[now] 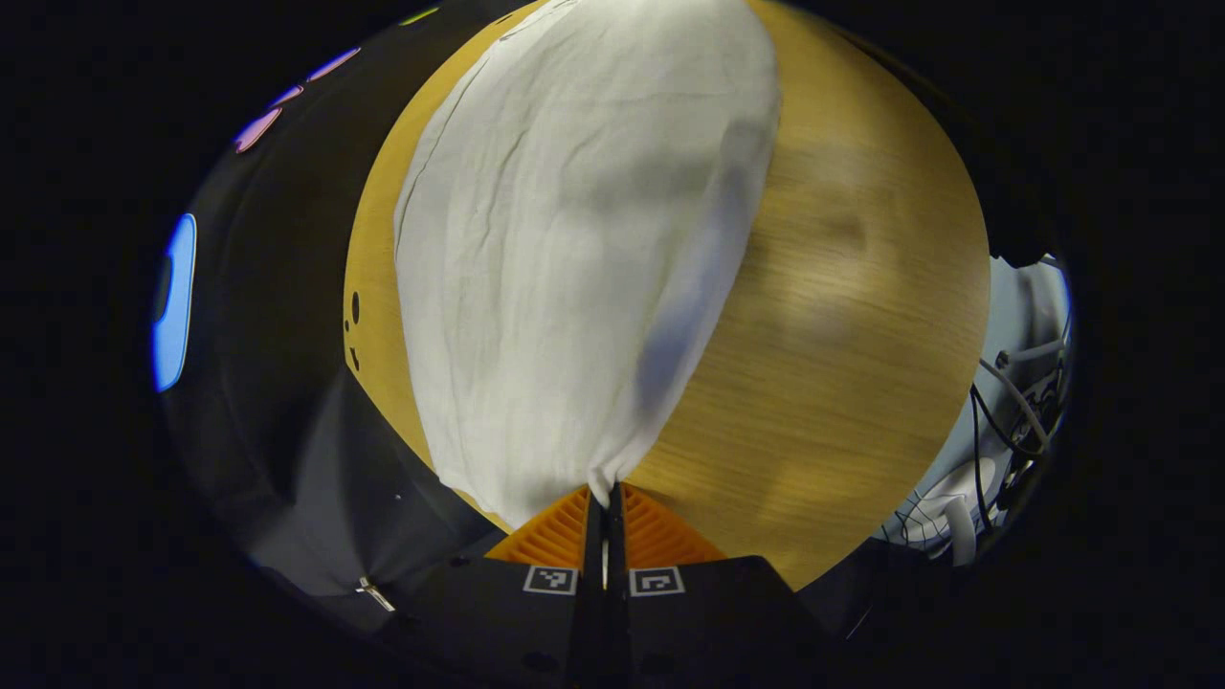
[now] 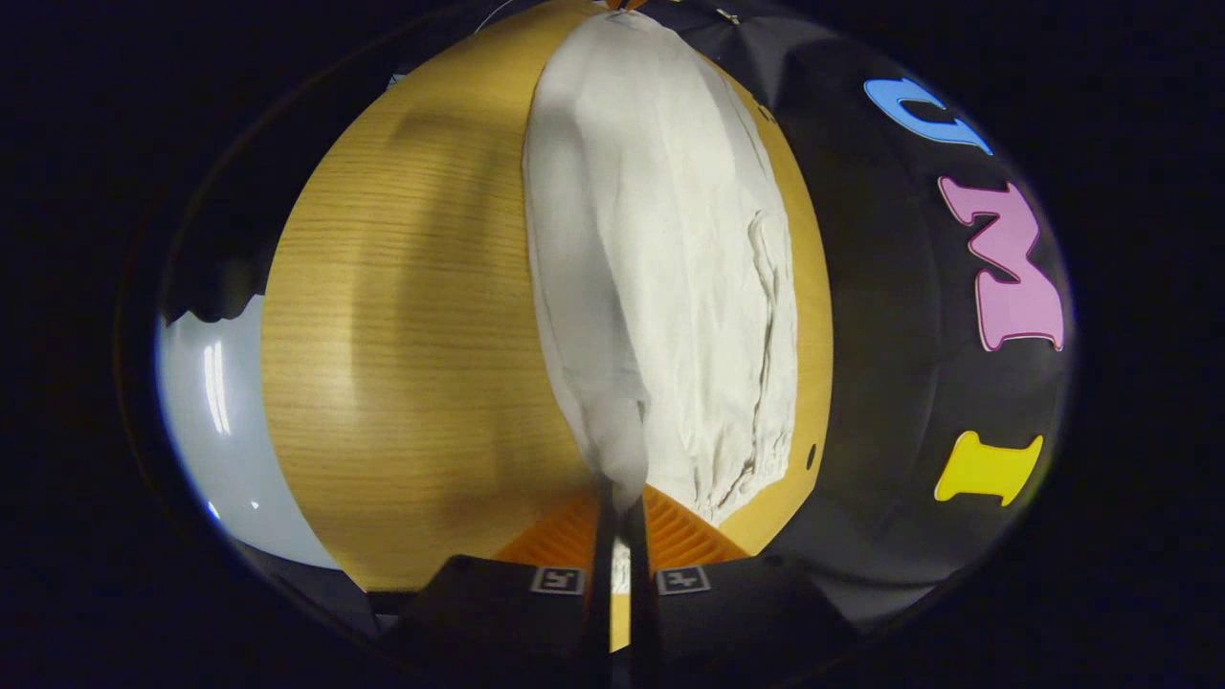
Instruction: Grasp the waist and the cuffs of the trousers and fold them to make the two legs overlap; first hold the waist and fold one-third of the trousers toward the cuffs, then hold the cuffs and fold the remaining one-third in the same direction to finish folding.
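White trousers (image 1: 574, 239) on wooden table (image 1: 842, 364) — edge pinched between both grippers' jaws.

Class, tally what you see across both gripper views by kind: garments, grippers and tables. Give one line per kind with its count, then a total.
Trousers: 1, white, lying on the table, a pinch of cloth in each gripper
Grippers: 2, the left gripper and the right gripper, each shut on the trousers
Wooden table: 1
Total: 4
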`<state>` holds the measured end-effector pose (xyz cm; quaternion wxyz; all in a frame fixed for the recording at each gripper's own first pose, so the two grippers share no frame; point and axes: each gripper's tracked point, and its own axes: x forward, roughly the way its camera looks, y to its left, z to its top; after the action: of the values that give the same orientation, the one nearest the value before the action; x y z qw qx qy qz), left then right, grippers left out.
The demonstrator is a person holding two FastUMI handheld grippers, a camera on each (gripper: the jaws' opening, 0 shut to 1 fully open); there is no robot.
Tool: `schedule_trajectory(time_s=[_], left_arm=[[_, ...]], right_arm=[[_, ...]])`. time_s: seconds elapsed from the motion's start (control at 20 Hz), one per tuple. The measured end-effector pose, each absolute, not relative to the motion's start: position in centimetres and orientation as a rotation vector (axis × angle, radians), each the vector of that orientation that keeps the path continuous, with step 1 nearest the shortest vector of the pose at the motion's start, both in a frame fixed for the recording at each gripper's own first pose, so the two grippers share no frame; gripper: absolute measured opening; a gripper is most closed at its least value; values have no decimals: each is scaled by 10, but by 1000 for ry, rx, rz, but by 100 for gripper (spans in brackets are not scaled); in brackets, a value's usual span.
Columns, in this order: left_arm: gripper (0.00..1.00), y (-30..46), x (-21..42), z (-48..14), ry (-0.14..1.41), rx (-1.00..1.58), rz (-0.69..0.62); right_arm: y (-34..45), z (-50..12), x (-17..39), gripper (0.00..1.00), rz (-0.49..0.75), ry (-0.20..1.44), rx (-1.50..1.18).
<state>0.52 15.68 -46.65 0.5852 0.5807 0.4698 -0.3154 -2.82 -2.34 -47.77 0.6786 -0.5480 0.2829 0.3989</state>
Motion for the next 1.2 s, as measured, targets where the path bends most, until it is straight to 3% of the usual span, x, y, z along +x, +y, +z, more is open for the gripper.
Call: schedule_trajectory(time_s=[0.25,0.4,0.8,1.2], left_arm=[[6,162,7,-466,1072,1404,-725],[5,158,12,-460,1133,1222,-700],[5,151,73,-397,1097,925,-544],[5,151,139,-406,1179,727,-387]], right_arm=[[-23,-474,-27,6,911,761,-1152],[-24,-449,-13,5,843,741,-1092],[-27,-388,51,5,616,701,-849],[-39,-400,130,5,416,806,-606]])
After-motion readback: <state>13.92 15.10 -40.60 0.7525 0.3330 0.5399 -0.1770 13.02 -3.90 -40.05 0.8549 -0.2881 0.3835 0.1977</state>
